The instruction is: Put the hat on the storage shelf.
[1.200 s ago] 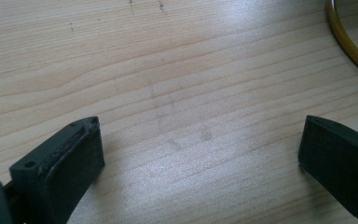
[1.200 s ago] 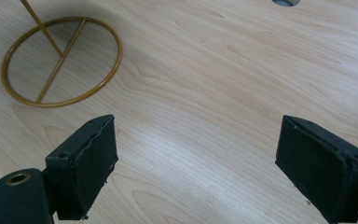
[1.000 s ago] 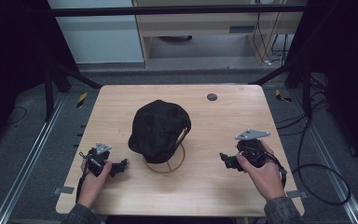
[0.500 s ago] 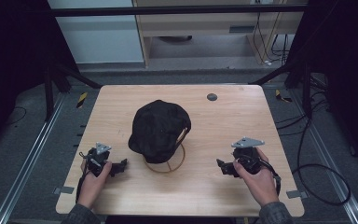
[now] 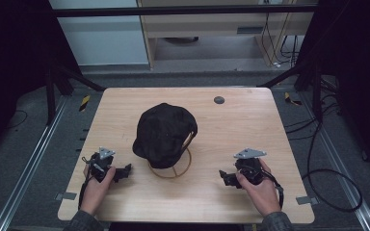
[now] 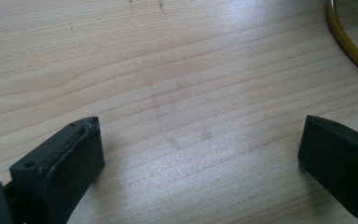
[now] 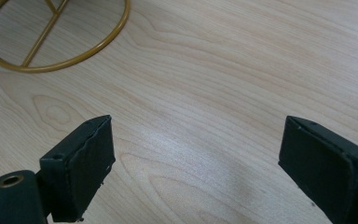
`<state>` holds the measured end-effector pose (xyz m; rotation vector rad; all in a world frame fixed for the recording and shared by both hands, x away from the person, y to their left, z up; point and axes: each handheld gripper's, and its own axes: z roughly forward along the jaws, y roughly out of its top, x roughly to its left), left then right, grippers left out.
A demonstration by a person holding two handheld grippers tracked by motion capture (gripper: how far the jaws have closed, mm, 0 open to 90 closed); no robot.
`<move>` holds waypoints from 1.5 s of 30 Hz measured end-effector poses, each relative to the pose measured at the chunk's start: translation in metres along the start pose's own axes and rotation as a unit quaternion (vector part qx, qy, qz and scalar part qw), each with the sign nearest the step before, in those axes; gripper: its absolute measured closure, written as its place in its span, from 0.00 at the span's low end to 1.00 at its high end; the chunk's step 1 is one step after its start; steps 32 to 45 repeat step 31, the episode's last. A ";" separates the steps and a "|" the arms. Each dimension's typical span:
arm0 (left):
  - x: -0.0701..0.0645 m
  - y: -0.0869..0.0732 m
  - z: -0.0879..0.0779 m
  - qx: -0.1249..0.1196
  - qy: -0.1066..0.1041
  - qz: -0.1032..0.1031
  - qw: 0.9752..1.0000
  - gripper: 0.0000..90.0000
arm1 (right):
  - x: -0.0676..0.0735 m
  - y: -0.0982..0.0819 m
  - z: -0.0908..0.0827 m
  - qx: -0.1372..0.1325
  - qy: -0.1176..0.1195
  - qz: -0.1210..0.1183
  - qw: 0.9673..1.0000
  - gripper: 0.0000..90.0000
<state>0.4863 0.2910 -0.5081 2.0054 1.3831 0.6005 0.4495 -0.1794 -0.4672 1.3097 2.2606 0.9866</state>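
No brand, label or lettering can be read on anything here; the black cap [image 5: 165, 134] is too dark to show any mark.

The cap sits on a gold wire stand [image 5: 170, 169] near the middle of the wooden bench [image 5: 250, 120], its crown covering the top of the stand, with the ring base showing below it toward the person's side. A small dark round spot [image 5: 218, 100] lies on the bench farther back, well apart from the cap.

The person's left hand [image 5: 96, 185] rests low on the near left part of the bench, holding the left tongs [image 5: 124, 171] pointed inward toward the stand's ring, near it but not touching. In the left gripper view the jaws stand wide apart over bare wood, with an arc of the gold ring [image 6: 349, 44] at the upper right corner.

The right hand [image 5: 260, 187] rests on the near right part, its right tongs [image 5: 225, 177] also aimed inward, farther from the stand. In the right gripper view those jaws are likewise spread wide with nothing between them, the ring base [image 7: 56, 35] lying ahead at upper left.
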 end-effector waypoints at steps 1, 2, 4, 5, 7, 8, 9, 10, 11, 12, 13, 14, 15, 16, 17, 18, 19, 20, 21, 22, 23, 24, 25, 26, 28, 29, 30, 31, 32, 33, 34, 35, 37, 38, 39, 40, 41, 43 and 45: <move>0.000 0.000 0.000 0.000 0.000 0.000 1.000 0.00 | 0.000 0.000 0.000 0.000 0.000 0.000 1.000 0.11; 0.000 0.000 0.000 0.000 0.000 0.000 1.000 0.00 | 0.000 0.000 0.001 0.000 0.002 0.001 1.000 0.11; 0.000 0.000 0.000 0.000 0.000 0.000 1.000 0.00 | 0.000 -0.002 0.004 0.000 0.003 0.001 1.000 0.11; 0.000 0.000 0.000 0.000 0.000 0.000 1.000 0.00 | 0.001 -0.002 0.005 0.002 0.003 0.003 1.000 0.11; 0.000 0.000 0.000 0.000 0.000 0.000 1.000 0.00 | 0.001 -0.004 0.010 0.002 0.003 0.004 1.000 0.10; 0.000 0.000 0.000 0.000 0.000 0.000 1.000 0.00 | 0.001 -0.004 0.011 0.001 0.004 0.006 1.000 0.10; 0.000 0.000 0.000 0.000 0.000 0.000 1.000 0.00 | 0.001 -0.005 0.014 -0.001 0.003 0.012 1.000 0.10; 0.000 0.000 0.000 0.000 0.000 0.000 1.000 0.00 | 0.000 -0.005 0.017 -0.003 -0.001 0.013 1.000 0.10; 0.000 0.000 0.000 0.000 0.000 0.000 1.000 0.00 | 0.000 -0.006 0.020 -0.004 -0.004 0.016 1.000 0.10; 0.000 0.000 0.000 0.000 0.000 0.000 1.000 0.00 | 0.000 -0.007 0.023 -0.007 -0.007 0.019 1.000 0.10; 0.000 0.000 0.000 0.000 0.000 0.000 1.000 0.00 | 0.000 -0.007 0.026 -0.008 -0.013 0.023 1.000 0.10; 0.000 0.000 0.000 0.000 0.000 0.000 1.000 0.00 | 0.000 -0.008 0.028 -0.010 -0.016 0.024 1.000 0.10; 0.000 0.000 0.000 0.000 0.000 0.000 1.000 0.00 | -0.001 -0.008 0.031 -0.013 -0.019 0.028 0.999 0.10; 0.000 0.000 0.000 0.000 0.000 0.000 1.000 0.00 | -0.001 -0.009 0.033 -0.015 -0.023 0.031 0.999 0.10; 0.000 0.000 0.000 0.000 0.000 0.000 1.000 0.00 | -0.002 -0.009 0.036 -0.015 -0.029 0.032 0.999 0.09; 0.000 0.000 0.000 0.000 0.000 0.000 1.000 0.00 | -0.002 -0.009 0.038 -0.016 -0.035 0.035 0.999 0.09; 0.000 0.000 0.000 0.000 0.000 0.000 1.000 0.00 | -0.003 -0.010 0.040 -0.015 -0.038 0.037 0.998 0.09; 0.000 0.000 0.000 0.000 0.000 0.000 1.000 0.00 | -0.003 -0.011 0.042 -0.016 -0.044 0.039 0.998 0.09; 0.000 0.000 0.000 0.000 0.000 0.000 1.000 0.00 | -0.004 -0.011 0.045 -0.015 -0.052 0.036 0.998 0.09; 0.000 0.000 0.000 0.000 0.000 0.000 1.000 0.00 | -0.004 -0.012 0.047 -0.011 -0.058 0.037 0.998 0.08; 0.000 0.000 0.000 0.000 0.000 0.000 1.000 0.00 | -0.003 -0.013 0.050 -0.014 -0.070 0.036 0.997 0.07; 0.000 0.000 0.000 0.000 0.000 0.000 1.000 0.00 | -0.002 -0.013 0.050 -0.015 -0.071 0.036 0.997 0.06; 0.000 0.000 0.000 0.000 0.000 0.000 1.000 0.00 | -0.002 -0.012 0.051 -0.012 -0.070 0.036 0.997 0.05; 0.000 0.000 0.000 0.000 0.000 0.000 1.000 0.00 | -0.002 -0.012 0.052 -0.012 -0.070 0.038 0.997 0.04; 0.000 0.000 0.000 0.000 -0.001 0.001 1.000 0.00 | -0.003 -0.011 0.053 -0.010 -0.072 0.038 0.997 0.03; 0.000 0.000 0.000 0.000 -0.001 0.001 1.000 0.00 | -0.003 -0.011 0.053 -0.010 -0.072 0.038 0.997 0.03; 0.000 0.000 0.000 -0.001 -0.002 0.001 1.000 0.00 | -0.003 -0.011 0.053 -0.010 -0.072 0.038 0.997 0.03; 0.001 0.000 0.000 0.000 -0.003 0.002 1.000 0.00 | -0.002 -0.011 0.052 -0.010 -0.070 0.039 0.997 0.03; 0.001 0.000 0.000 0.000 -0.003 0.002 1.000 0.00 | -0.002 -0.011 0.052 -0.010 -0.070 0.039 0.997 0.03; 0.001 0.000 0.000 0.000 -0.003 0.002 1.000 0.00 | -0.002 -0.011 0.052 -0.010 -0.070 0.039 0.997 0.03; 0.001 0.000 0.000 0.000 -0.003 0.002 1.000 0.00 | -0.002 -0.011 0.052 -0.010 -0.070 0.039 0.997 0.03; 0.001 0.000 0.000 0.000 -0.003 0.002 1.000 0.00 | -0.002 -0.011 0.052 -0.010 -0.070 0.039 0.997 0.03; 0.001 0.000 0.000 0.000 -0.003 0.002 1.000 0.00 | -0.002 -0.011 0.052 -0.010 -0.070 0.039 0.997 0.03; 0.001 0.000 0.000 0.000 -0.003 0.002 1.000 0.00 | -0.002 -0.011 0.052 -0.010 -0.070 0.039 0.997 0.03; 0.001 0.000 0.000 0.000 -0.003 0.002 1.000 0.00 | -0.002 -0.011 0.052 -0.010 -0.070 0.039 0.997 0.03; 0.001 0.000 0.000 0.000 -0.003 0.002 1.000 0.00 | -0.002 -0.011 0.052 -0.010 -0.070 0.039 0.997 0.03; 0.001 0.000 0.000 0.000 -0.003 0.002 1.000 0.00 | -0.002 -0.011 0.052 -0.010 -0.070 0.039 0.997 0.03; 0.001 0.000 0.000 0.000 -0.003 0.002 1.000 0.00 | -0.002 -0.011 0.052 -0.010 -0.070 0.039 0.997 0.03; 0.001 0.000 0.000 0.000 -0.003 0.002 1.000 0.00 | -0.002 -0.011 0.052 -0.010 -0.070 0.039 0.997 0.03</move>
